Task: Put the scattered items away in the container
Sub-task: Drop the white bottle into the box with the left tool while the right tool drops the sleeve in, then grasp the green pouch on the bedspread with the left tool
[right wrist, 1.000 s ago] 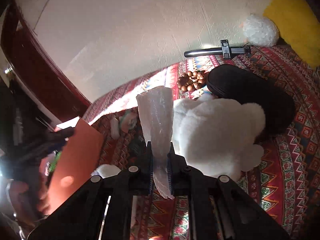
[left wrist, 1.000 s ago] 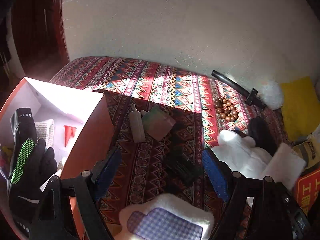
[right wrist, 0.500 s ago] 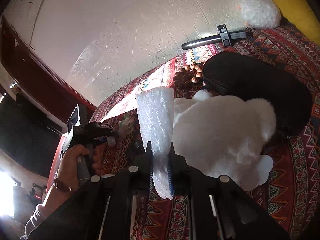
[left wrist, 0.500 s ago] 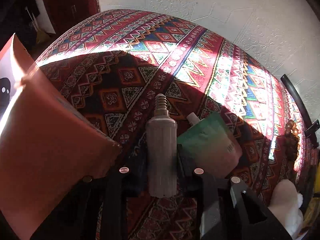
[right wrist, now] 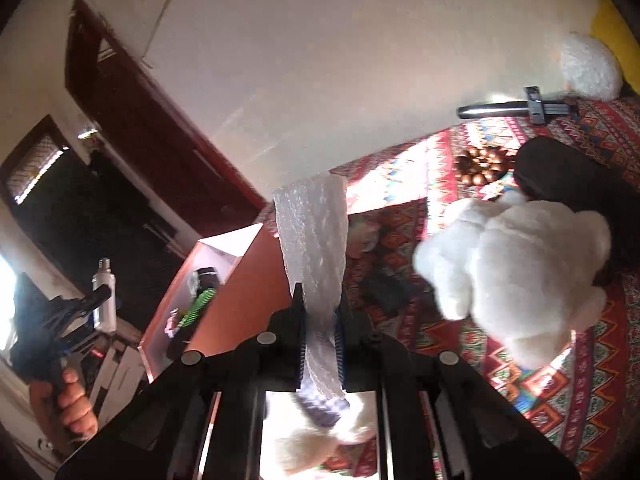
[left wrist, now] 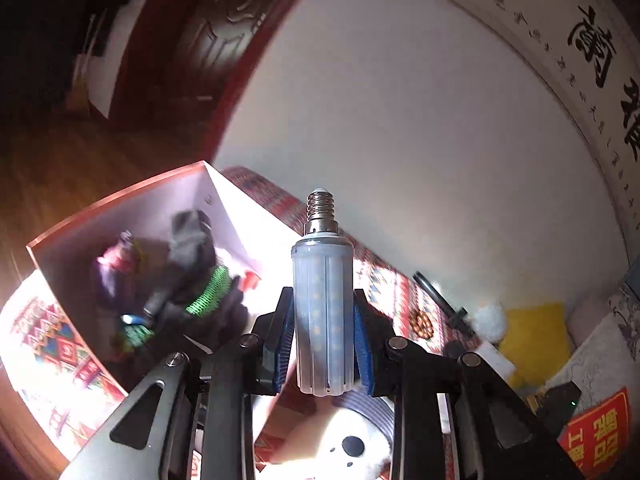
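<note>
A red patterned cloth [right wrist: 592, 408] covered the bed beneath a pale textured wall [left wrist: 420, 152], where a calligraphy scroll [left wrist: 592, 52] hung; a dark wooden door [right wrist: 132, 120] stood beside it, and a yellow cushion [left wrist: 534, 336] lay near the wall

Two wrist fisheyes along tongs, angled downward, sharing orange box [left wrist: 120, 216]

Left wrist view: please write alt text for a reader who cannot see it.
The left gripper holds an LED bulb upright, screw base up. Behind it to the left, an open orange box contains gloves; a patterned cloth covers the surface.
</note>
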The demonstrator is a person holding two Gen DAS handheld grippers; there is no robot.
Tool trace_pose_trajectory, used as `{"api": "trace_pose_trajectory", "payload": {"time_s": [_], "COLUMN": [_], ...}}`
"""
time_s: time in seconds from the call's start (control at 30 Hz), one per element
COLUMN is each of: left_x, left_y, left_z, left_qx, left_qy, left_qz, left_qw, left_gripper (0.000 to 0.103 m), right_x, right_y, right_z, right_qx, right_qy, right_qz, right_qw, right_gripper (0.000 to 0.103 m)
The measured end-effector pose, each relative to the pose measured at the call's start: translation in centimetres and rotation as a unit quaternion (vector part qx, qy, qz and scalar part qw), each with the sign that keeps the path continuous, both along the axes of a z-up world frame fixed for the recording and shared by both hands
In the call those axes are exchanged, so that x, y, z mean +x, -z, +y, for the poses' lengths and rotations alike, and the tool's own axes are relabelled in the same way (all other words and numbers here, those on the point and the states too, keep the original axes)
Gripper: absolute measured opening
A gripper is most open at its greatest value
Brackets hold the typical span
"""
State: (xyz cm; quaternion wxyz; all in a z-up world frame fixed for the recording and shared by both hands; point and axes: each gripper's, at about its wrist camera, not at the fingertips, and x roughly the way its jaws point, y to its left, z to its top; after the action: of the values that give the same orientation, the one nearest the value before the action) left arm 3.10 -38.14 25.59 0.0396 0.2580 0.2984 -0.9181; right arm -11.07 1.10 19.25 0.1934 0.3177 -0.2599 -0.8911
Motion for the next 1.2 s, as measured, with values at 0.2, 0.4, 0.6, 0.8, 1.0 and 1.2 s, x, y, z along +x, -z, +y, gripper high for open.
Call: {"api": "trace_pose_trajectory", "payload": {"time_s": [0.2,0.4,0.6,0.8,1.0,1.2], "left_x": [-1.1,-3.2,-1.7,-2.0,-9.9,-24.6], "left_y": [0.9,3.4,2.0,0.1,1.8,10.6], "left_z": [-9.0,-11.2,-10.9,-5.9,9.5,21.4], "left_qx": [0.018,0.03,0.024,-0.004,-0.059,-0.17], "left_qy": [-0.042,-0.042,-0.042,0.04,0.189,0.229], "left_qz": [0.01,-0.033,0.01,0.019,-0.058,-0.248], "left_qw": [0.9989,0.9981,0.9988,0.999,0.9785,0.9257], "left_gripper": [0.024,0.084,0.085,0.085,0.092,0.092], "right_x": [-0.9,-9.1,-7.4,-0.6,1.0,0.0], "right_y": [-7.9,-8.4,-8.5,-7.3,-0.3,1.9], "right_z": [-14.2,-24.5,-20.9,-8.9,2.5,8.6], "right_qx": [0.031,0.143,0.116,0.078,0.024,-0.049], "right_qy": [-0.134,-0.109,-0.065,0.025,0.118,0.139], "right_qz": [0.08,0.056,0.07,0.089,0.012,-0.016], "right_qw": [0.987,0.982,0.989,0.993,0.993,0.989], "right_gripper": [0.011,0.065,0.083,0.083,0.083,0.083]}}
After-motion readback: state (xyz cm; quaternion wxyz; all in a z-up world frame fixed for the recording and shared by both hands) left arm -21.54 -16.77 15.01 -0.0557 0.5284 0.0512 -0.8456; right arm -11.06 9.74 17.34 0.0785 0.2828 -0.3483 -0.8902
